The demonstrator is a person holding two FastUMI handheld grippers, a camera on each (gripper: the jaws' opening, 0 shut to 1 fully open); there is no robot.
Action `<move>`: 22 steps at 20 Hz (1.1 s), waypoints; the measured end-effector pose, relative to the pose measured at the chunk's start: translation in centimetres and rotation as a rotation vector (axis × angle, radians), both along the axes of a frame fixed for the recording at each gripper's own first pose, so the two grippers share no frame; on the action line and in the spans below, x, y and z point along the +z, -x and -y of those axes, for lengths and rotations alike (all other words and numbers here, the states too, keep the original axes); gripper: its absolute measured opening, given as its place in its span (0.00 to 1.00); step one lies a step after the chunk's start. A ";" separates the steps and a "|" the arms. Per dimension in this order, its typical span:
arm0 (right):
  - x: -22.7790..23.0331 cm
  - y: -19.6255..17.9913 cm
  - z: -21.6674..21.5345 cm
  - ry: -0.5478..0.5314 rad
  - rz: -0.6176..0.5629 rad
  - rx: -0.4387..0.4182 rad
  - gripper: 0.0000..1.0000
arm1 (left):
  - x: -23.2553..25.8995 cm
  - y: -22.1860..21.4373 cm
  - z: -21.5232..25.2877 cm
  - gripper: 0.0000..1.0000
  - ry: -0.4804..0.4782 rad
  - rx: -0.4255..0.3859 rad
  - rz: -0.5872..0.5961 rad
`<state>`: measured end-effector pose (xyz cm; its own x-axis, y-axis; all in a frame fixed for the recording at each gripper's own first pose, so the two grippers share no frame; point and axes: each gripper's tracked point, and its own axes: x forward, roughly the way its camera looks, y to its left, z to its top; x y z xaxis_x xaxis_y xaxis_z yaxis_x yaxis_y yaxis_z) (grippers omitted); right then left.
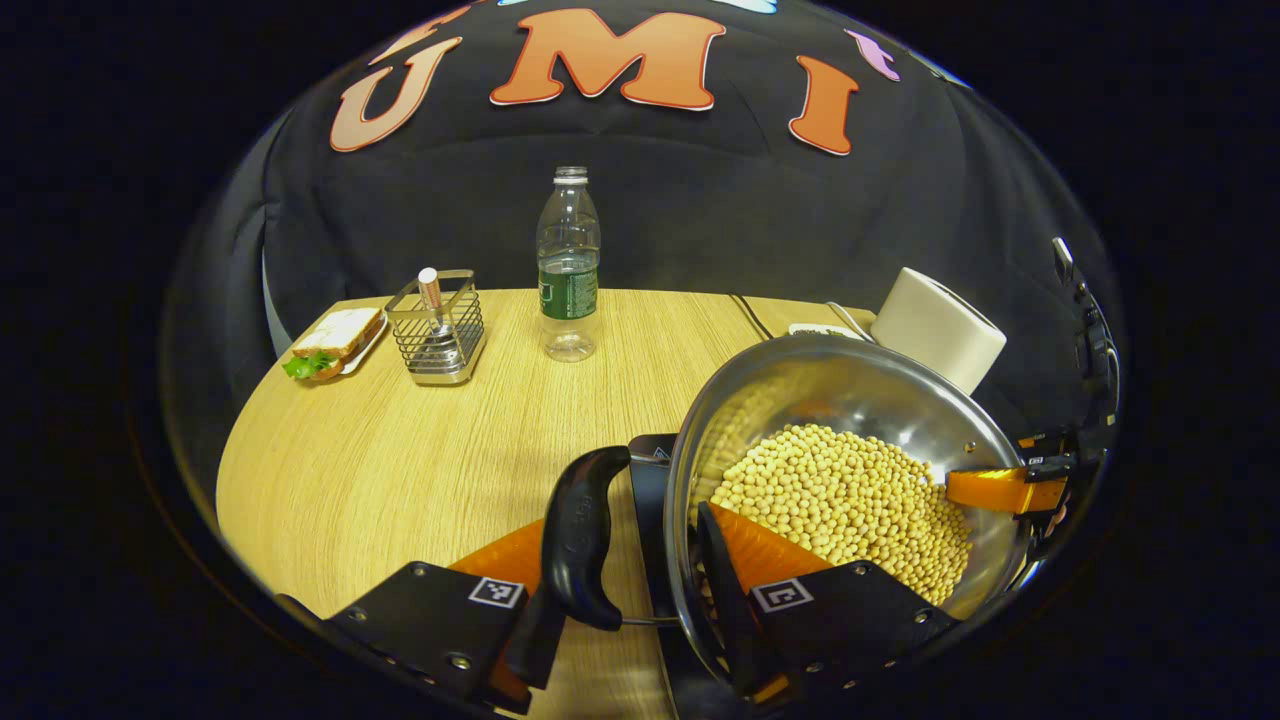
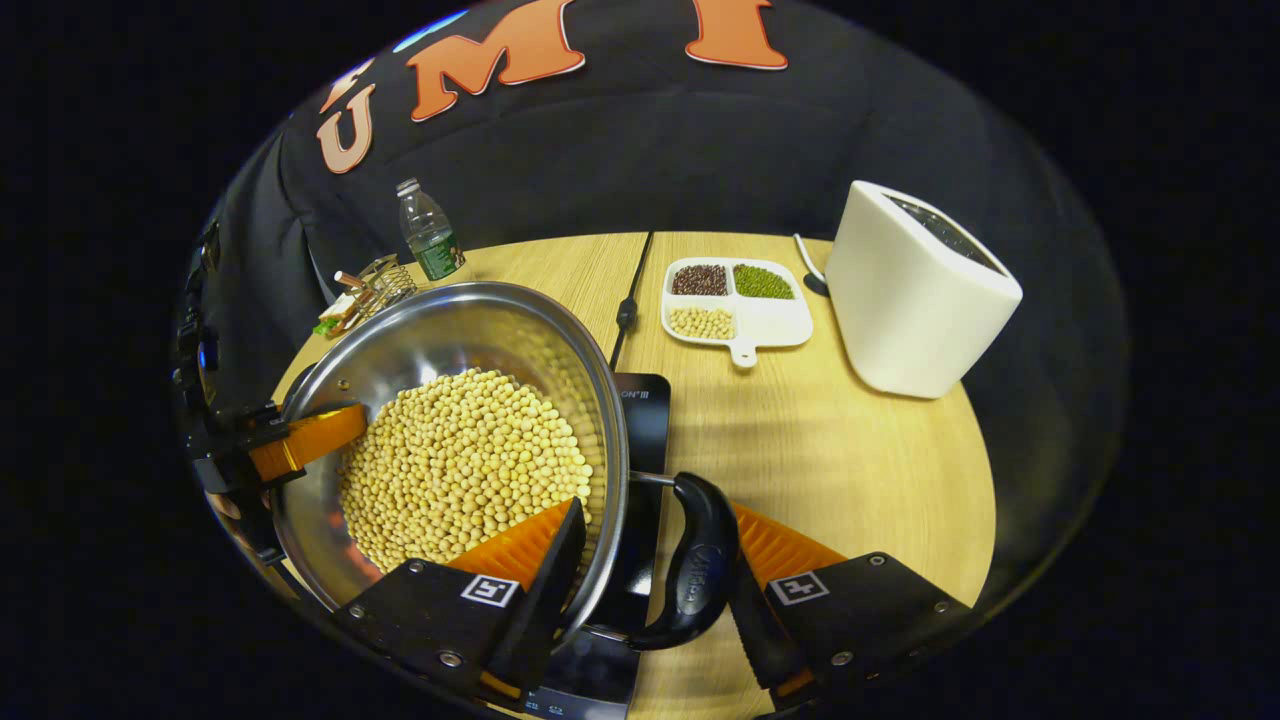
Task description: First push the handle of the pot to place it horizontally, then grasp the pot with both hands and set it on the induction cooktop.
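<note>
A steel pot (image 1: 850,400) full of yellow soybeans (image 1: 850,500) sits over the black induction cooktop (image 1: 648,470). In the left gripper view my left gripper (image 1: 630,530) is shut on the pot. One finger is inside the wall and the other is outside the black side handle (image 1: 580,540). My right gripper (image 2: 655,510) clamps the opposite side the same way, around the other black handle (image 2: 700,560) and the rim. Each view shows the other gripper's orange finger inside the far rim, the right gripper (image 1: 1000,490) and the left gripper (image 2: 300,440). Whether the pot (image 2: 450,330) rests on the cooktop (image 2: 645,420) I cannot tell.
At the back of the wooden table (image 1: 400,450) stand a clear bottle (image 1: 568,265), a wire rack (image 1: 437,325) and a sandwich plate (image 1: 335,340). A white container (image 2: 915,290) and a divided dish of beans (image 2: 737,305) lie on the right, with a black cable (image 2: 630,300) beside them.
</note>
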<state>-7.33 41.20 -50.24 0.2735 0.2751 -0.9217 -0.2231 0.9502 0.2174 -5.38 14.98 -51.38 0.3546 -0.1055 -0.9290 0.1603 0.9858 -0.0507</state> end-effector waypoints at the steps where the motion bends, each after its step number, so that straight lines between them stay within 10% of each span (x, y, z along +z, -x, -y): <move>1: 0.1 -0.6 0.3 0.012 0.028 0.005 0.77 | 0.3 0.1 -0.3 0.71 -0.012 -0.002 0.010; 22: 24.6 -8.1 3.3 -0.099 0.732 -0.074 0.85 | 28.9 -9.6 -2.5 0.78 -0.029 -0.030 0.801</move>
<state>0.81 37.92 -25.67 0.8295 0.3047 -0.4681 -0.2800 0.9520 0.1234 4.18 17.52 -22.44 0.9123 -0.1055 -0.3956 0.1637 0.9796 0.1165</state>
